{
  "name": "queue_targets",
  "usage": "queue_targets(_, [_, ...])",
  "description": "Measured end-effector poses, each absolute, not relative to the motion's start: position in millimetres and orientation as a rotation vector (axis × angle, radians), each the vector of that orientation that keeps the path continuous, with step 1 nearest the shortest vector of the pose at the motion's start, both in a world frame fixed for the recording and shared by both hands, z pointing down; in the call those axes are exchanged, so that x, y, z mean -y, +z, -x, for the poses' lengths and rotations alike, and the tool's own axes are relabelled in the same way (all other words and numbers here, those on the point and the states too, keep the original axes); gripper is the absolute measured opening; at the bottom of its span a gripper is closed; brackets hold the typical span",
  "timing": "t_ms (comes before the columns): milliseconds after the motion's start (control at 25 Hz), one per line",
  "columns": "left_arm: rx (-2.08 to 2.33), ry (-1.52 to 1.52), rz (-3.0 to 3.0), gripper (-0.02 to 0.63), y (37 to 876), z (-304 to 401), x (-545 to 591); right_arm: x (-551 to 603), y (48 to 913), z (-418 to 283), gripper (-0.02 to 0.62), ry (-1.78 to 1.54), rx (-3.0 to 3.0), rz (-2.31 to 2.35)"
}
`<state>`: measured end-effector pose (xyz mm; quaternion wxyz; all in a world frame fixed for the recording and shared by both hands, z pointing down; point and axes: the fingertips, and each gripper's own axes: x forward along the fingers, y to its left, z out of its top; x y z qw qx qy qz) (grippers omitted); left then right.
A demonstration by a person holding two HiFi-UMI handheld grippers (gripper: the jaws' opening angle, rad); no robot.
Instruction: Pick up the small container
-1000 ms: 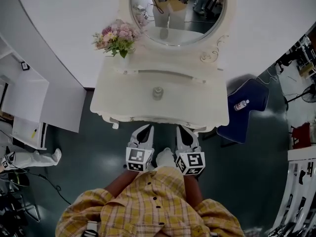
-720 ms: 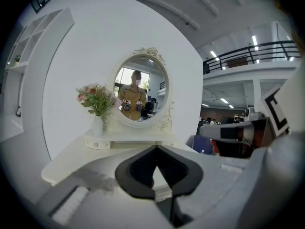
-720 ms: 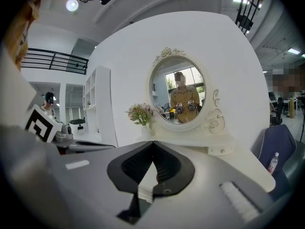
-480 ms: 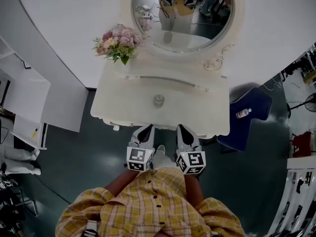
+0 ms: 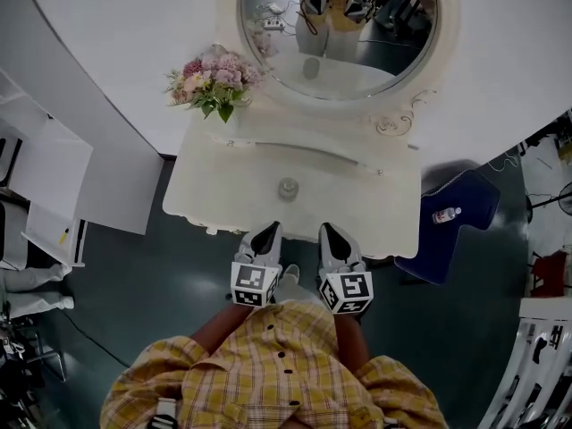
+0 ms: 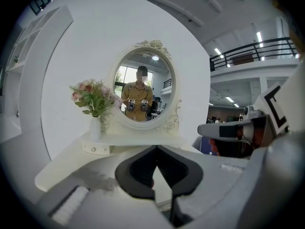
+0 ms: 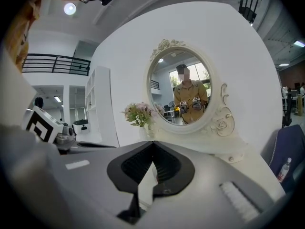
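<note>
The small container point(image 5: 288, 189), a round silvery-clear pot, stands in the middle of the white dressing table point(image 5: 223, 186). My left gripper point(image 5: 271, 231) and right gripper point(image 5: 329, 232) are side by side at the table's front edge, short of the container, pointing toward it. Both are shut with nothing between the jaws. In the left gripper view the shut left gripper point(image 6: 156, 149) faces the mirror; the right gripper view shows the shut right gripper point(image 7: 153, 144) the same way. In both gripper views the jaws cover the container.
An oval mirror point(image 5: 340, 25) rises at the table's back, with a vase of pink flowers point(image 5: 211, 77) at the back left. A blue seat holding a bottle point(image 5: 447, 214) stands right of the table. White shelving point(image 5: 54, 186) lies to the left.
The head view has shifted slightly, so the table and mirror sit a little lower and further right. Both grippers stay shut, side by side at the table's front edge.
</note>
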<state>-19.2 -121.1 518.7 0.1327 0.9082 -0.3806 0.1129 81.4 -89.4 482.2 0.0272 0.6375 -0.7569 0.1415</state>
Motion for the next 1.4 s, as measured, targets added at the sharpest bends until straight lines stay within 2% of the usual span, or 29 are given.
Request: queue_targets(1400, [1.197, 0.578, -2.528, -0.001, 612, -21, 192, 148, 544, -121, 0.002, 0.511, 2.345, -1.854])
